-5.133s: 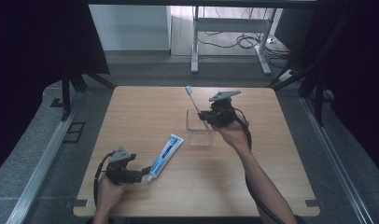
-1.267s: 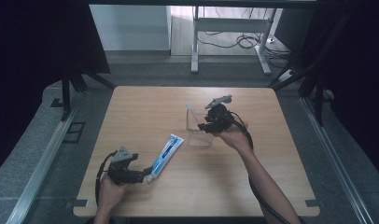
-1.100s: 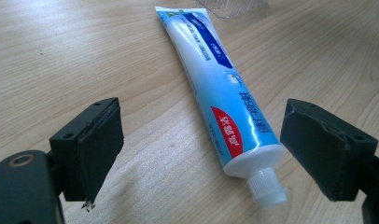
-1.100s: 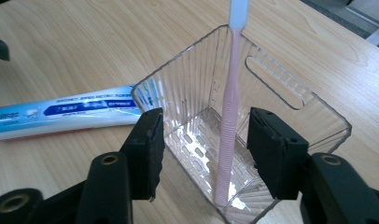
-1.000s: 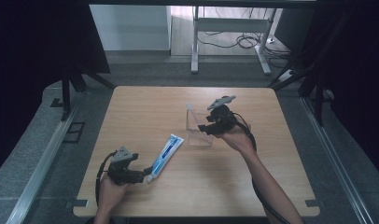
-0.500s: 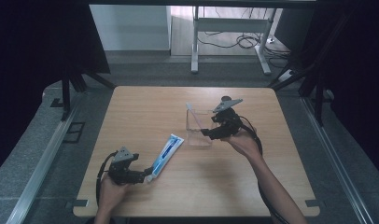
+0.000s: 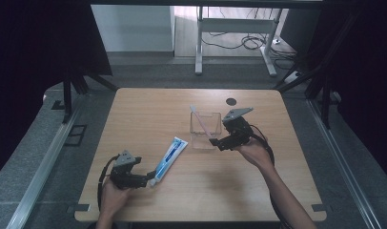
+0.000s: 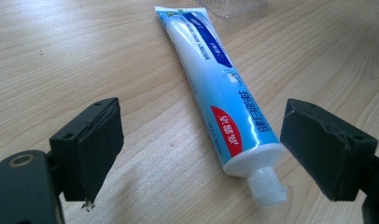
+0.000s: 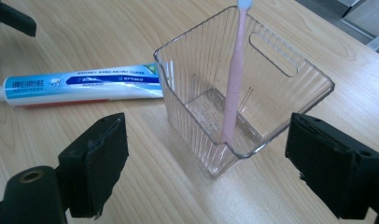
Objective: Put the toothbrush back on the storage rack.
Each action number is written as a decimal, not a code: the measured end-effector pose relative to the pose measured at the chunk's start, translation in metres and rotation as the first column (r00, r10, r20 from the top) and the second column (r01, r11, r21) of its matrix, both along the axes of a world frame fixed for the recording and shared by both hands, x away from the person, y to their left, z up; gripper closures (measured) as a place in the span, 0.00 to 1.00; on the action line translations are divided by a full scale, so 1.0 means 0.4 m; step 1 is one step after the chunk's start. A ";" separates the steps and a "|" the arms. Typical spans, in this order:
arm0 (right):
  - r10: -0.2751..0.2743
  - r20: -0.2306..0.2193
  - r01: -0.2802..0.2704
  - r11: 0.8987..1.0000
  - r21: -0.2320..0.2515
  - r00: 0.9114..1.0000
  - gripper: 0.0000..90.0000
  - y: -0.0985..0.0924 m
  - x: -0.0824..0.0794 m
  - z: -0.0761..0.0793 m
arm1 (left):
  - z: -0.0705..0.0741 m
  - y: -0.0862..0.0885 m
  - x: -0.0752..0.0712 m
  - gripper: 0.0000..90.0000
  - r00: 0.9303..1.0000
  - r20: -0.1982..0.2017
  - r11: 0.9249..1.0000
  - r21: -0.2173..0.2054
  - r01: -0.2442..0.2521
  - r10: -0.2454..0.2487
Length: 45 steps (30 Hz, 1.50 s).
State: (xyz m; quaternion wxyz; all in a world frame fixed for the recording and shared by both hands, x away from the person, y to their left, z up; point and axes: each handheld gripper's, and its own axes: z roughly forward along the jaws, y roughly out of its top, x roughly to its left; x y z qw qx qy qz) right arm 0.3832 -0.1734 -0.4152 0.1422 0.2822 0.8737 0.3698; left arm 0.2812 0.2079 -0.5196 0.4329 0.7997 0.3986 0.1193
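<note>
A pink toothbrush [image 9: 233, 88] is seen standing tilted inside a clear ribbed plastic cup [image 9: 211, 121], its lower end in a bottom corner and its head above the rim. The cup is set upright on the wooden table [image 7: 148, 109], right of centre. The right gripper [image 7: 223, 141] is held just beside the cup; its jaws have just been opening and are spread wide, with the cup ahead of them and nothing pressed by the pads. A blue-and-white toothpaste tube [image 8: 215, 88] is laid flat just left of the cup, white cap toward the person. The left gripper [image 7: 143, 180] is held at the cap end, jaws spread, the cap lying between them untouched.
</note>
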 end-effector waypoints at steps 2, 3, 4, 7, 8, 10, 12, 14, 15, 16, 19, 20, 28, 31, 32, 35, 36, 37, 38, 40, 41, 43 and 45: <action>0.001 0.001 -0.001 1.000 0.002 1.000 0.14 -0.006 -0.008 -0.001 | -0.001 -0.001 0.000 0.15 1.000 0.000 1.000 0.000 0.000 0.000; 0.001 0.001 -0.001 1.000 0.002 1.000 0.14 -0.006 -0.008 -0.001 | -0.001 -0.001 0.000 0.15 1.000 0.000 1.000 0.000 0.000 0.000; 0.004 0.001 -0.004 1.000 0.003 1.000 0.14 -0.011 -0.017 -0.003 | -0.001 -0.001 0.000 0.15 1.000 0.002 1.000 0.002 0.003 -0.003; 0.006 0.003 -0.006 1.000 0.007 1.000 0.14 -0.022 -0.030 -0.006 | -0.001 -0.002 0.000 0.15 1.000 0.002 1.000 -0.002 0.002 -0.002; 0.006 0.003 -0.006 1.000 0.007 1.000 0.14 -0.022 -0.030 -0.006 | -0.001 -0.002 0.000 0.15 1.000 0.002 1.000 -0.002 0.002 -0.002; 0.001 -0.002 -0.001 1.000 0.007 1.000 0.15 -0.033 -0.040 -0.009 | -0.001 -0.002 0.000 0.15 1.000 0.003 1.000 -0.001 0.003 -0.003; -0.002 -0.005 0.002 1.000 0.010 1.000 0.15 -0.044 -0.047 -0.013 | 0.000 -0.003 -0.001 0.15 1.000 0.003 1.000 0.000 0.004 -0.004; -0.007 -0.006 0.007 1.000 0.003 1.000 0.15 -0.053 -0.054 -0.016 | -0.001 -0.004 0.000 0.15 1.000 0.003 1.000 0.001 0.006 -0.006; -0.007 -0.007 0.007 1.000 0.000 1.000 0.15 -0.059 -0.057 -0.019 | -0.001 -0.004 0.000 0.15 1.000 0.003 1.000 0.001 0.006 -0.006; -0.011 -0.009 0.011 1.000 -0.003 1.000 0.14 -0.063 -0.061 -0.021 | -0.001 -0.004 0.000 0.15 1.000 0.003 1.000 0.003 0.008 -0.008; -0.014 -0.011 0.014 1.000 -0.006 1.000 0.12 -0.073 -0.067 -0.024 | -0.001 -0.005 0.000 0.15 1.000 0.002 1.000 0.003 0.009 -0.009; -0.015 -0.009 0.015 1.000 -0.004 1.000 0.10 -0.077 -0.070 -0.026 | -0.001 -0.006 0.000 0.15 1.000 0.002 1.000 0.003 0.008 -0.008; -0.032 0.008 0.032 0.999 0.004 0.999 0.00 -0.111 -0.108 -0.031 | -0.001 -0.007 0.000 0.15 1.000 0.009 1.000 0.005 0.014 -0.014; -0.038 0.005 0.038 0.999 0.020 0.999 0.00 -0.125 -0.124 -0.035 | -0.001 -0.007 0.000 0.15 1.000 0.008 1.000 0.007 0.021 -0.021; -0.038 0.005 0.038 0.999 0.020 0.999 0.00 -0.125 -0.124 -0.035 | -0.001 -0.007 0.000 0.15 1.000 0.008 1.000 0.007 0.021 -0.021; -0.054 0.009 0.053 0.998 0.027 0.999 0.00 -0.145 -0.142 -0.043 | -0.001 -0.009 0.000 0.15 1.000 0.004 1.000 0.004 0.026 -0.027; -0.054 0.009 0.053 0.998 0.027 0.999 0.00 -0.145 -0.142 -0.043 | -0.001 -0.009 0.000 0.15 1.000 0.004 1.000 0.004 0.026 -0.027; -0.054 0.010 0.054 0.998 0.026 0.998 0.00 -0.150 -0.145 -0.045 | -0.001 -0.010 0.000 0.15 1.000 0.004 1.000 0.004 0.027 -0.027; -0.064 0.013 0.063 0.998 0.027 0.998 0.00 -0.161 -0.155 -0.050 | -0.001 -0.011 0.000 0.15 1.000 0.002 1.000 0.004 0.029 -0.029; -0.065 0.012 0.064 0.997 0.031 0.998 0.00 -0.170 -0.162 -0.056 | -0.001 -0.012 0.000 0.15 0.999 0.002 0.999 0.008 0.032 -0.032; -0.065 0.012 0.064 0.997 0.031 0.998 0.00 -0.170 -0.162 -0.056 | -0.001 -0.012 0.000 0.15 0.999 0.002 0.999 0.008 0.032 -0.032; -0.074 0.010 0.073 0.997 0.026 0.997 0.00 -0.183 -0.180 -0.066 | -0.001 -0.014 -0.001 0.15 1.000 -0.001 1.000 0.008 0.031 -0.031; -0.079 0.006 0.078 0.997 0.017 0.997 0.00 -0.189 -0.191 -0.073 | -0.001 -0.015 -0.001 0.15 0.999 -0.002 0.999 0.007 0.033 -0.033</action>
